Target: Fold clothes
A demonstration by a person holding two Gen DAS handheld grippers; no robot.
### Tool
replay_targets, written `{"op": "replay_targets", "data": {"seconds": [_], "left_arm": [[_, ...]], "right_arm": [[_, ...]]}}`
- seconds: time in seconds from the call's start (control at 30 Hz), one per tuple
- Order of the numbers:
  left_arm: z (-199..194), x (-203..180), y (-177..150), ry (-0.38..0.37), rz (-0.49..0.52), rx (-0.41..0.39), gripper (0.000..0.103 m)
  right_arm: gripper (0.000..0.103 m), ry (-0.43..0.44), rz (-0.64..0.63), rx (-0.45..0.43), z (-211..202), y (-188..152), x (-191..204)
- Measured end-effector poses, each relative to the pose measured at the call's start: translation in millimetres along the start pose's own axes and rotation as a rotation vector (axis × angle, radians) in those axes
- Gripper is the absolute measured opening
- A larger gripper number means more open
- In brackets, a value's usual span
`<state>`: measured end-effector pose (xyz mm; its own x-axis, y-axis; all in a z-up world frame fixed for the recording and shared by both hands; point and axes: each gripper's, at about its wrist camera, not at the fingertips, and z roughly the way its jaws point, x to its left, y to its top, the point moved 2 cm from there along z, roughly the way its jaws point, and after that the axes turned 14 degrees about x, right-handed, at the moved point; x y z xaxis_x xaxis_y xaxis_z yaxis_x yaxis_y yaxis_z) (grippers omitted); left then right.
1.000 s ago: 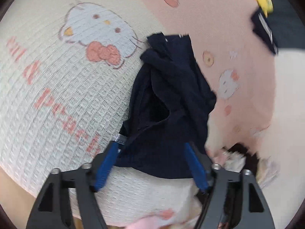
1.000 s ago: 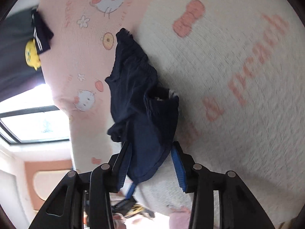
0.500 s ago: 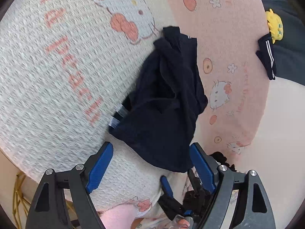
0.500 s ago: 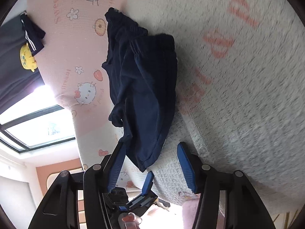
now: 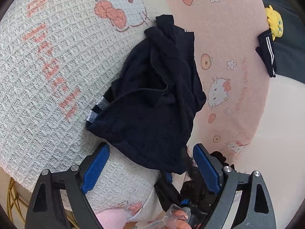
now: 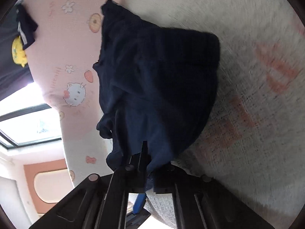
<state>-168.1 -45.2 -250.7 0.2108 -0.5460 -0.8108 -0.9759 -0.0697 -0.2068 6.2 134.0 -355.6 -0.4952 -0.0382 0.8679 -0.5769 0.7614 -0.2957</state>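
A crumpled navy garment [image 5: 152, 105] [image 6: 156, 80] lies on a white waffle blanket [image 5: 57, 66] printed with a cat and pink letters. My left gripper [image 5: 151, 165] is near the garment's closest hem. Its blue pads [image 5: 97, 164] stand wide apart and are still opening. The hem lies between them with neither pad pressing on it. My right gripper [image 6: 144, 158] is shut on the same near edge, and the cloth bunches up at its closed fingers. In the left wrist view the right gripper [image 5: 167, 174] reaches up under the hem, with a hand [image 5: 177, 215] behind it.
A pink printed sheet [image 5: 219, 38] lies beyond the blanket. A small dark garment with white stripes [image 5: 266, 57] and a yellow plush toy [image 5: 275, 22] rest at its far edge. A gold wire basket [image 5: 11, 200] sits low on the left. A bright window [image 6: 28, 124] is to the left.
The right gripper has come up to the garment's near edge and shut on it. The left gripper's pads have drawn off the cloth and spread wider, and the garment has settled flatter.
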Motion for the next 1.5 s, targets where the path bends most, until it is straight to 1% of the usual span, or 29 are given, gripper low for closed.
{"op": "replay_targets", "data": {"seconds": [0.1,0.17,0.2,0.3,0.4,0.47,0.53,0.67,0.77,0.83,0.9,1.0,1.07,1.17,1.23,1.27,1.3,1.33,1.37,1.4,1.43,1.47,1.5], "left_arm": [[10,1,-1,-0.053,-0.040,0.040,0.089],[18,3,-1,-0.089,-0.074,0.064,0.089],[20,3,-1,-0.103,-0.089,0.066,0.089],[24,2,-1,-0.131,-0.132,0.042,0.090],[33,1,3,-0.183,-0.184,0.050,0.090],[40,0,5,-0.213,-0.214,0.062,0.090],[45,-2,9,-0.229,-0.222,0.060,0.090],[45,-12,17,-0.199,-0.168,0.025,0.090],[40,-16,20,-0.144,-0.116,-0.003,0.090],[34,-19,22,-0.087,-0.068,-0.023,0.090],[27,-25,22,0.000,-0.005,-0.069,0.089],[17,-33,22,0.131,0.090,-0.142,0.090],[17,-34,23,0.173,0.140,-0.150,0.090],[19,-34,19,0.189,0.167,-0.168,0.089],[19,-32,18,0.178,0.160,-0.189,0.092],[19,-30,20,0.155,0.152,-0.194,0.098],[19,-28,21,0.124,0.140,-0.196,0.102],[19,-26,23,0.094,0.129,-0.198,0.103],[19,-24,24,0.074,0.123,-0.195,0.103],[19,-24,25,0.068,0.124,-0.188,0.103],[19,-23,25,0.063,0.129,-0.180,0.103],[19,-24,25,0.063,0.139,-0.175,0.103],[19,-24,25,0.063,0.149,-0.171,0.103]], "right_arm": [[0.003,0.077,0.046,0.016,2,2,-5],[0.005,0.062,0.024,0.030,2,2,0],[0.005,0.073,0.013,0.029,1,2,3],[0.005,0.143,0.010,0.040,0,2,9],[0.005,0.181,-0.018,0.041,-3,4,19],[0.007,0.156,-0.034,0.036,-6,6,24],[0.007,0.142,-0.053,0.031,-8,7,28],[0.007,0.159,-0.037,0.023,-11,7,24],[0.007,0.162,-0.034,0.029,-11,8,23],[0.007,0.161,-0.038,0.031,-11,8,24],[0.007,0.157,-0.046,0.040,-10,9,24],[0.007,0.132,-0.061,0.030,-7,11,26],[0.007,0.112,-0.061,0.026,-4,12,26],[0.007,0.122,-0.046,0.036,-4,7,22],[0.007,0.122,-0.028,0.027,-5,8,17],[0.007,0.119,-0.018,0.018,-6,8,13],[0.007,0.116,-0.012,0.021,-7,9,11],[0.007,0.112,-0.006,0.025,-5,9,9],[0.009,0.108,0.007,0.032,-3,9,6],[0.017,0.115,0.019,0.026,-2,9,4],[0.019,0.123,0.031,0.019,0,8,3],[0.023,0.136,0.026,0.010,0,8,4],[0.030,0.136,0.008,0.009,0,8,8]]}}
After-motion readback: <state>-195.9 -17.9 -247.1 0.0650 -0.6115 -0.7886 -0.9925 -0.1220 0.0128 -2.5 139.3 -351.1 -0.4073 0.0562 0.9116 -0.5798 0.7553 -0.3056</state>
